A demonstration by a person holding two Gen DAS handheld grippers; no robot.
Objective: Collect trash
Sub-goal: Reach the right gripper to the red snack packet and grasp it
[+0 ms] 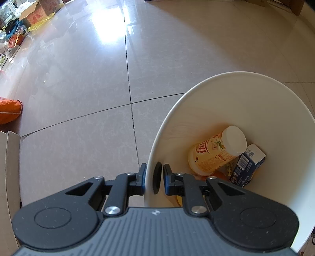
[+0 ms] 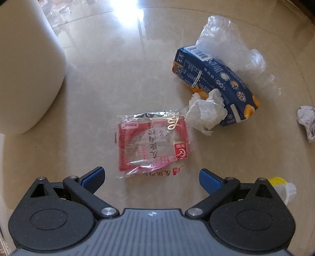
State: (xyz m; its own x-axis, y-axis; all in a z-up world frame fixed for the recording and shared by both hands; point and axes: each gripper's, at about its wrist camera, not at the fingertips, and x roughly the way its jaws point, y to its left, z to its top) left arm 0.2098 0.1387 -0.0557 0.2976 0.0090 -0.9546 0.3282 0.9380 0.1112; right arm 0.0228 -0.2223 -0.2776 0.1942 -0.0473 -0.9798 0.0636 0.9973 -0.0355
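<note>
My left gripper is shut on the near rim of a white bin, one finger outside the wall and one inside. In the bin lie a yellow bottle with a white cap and a blue carton. My right gripper hangs open just above a red and clear snack wrapper on the glossy tabletop; nothing is between its fingers. Beyond the wrapper lie a crumpled white tissue, a blue carton and a clear plastic bag.
The white bin's outer wall stands at the left in the right wrist view. Another crumpled paper lies at the right edge, and a yellow and white scrap beside my right finger. On the tiled floor sit an orange bag and boxes.
</note>
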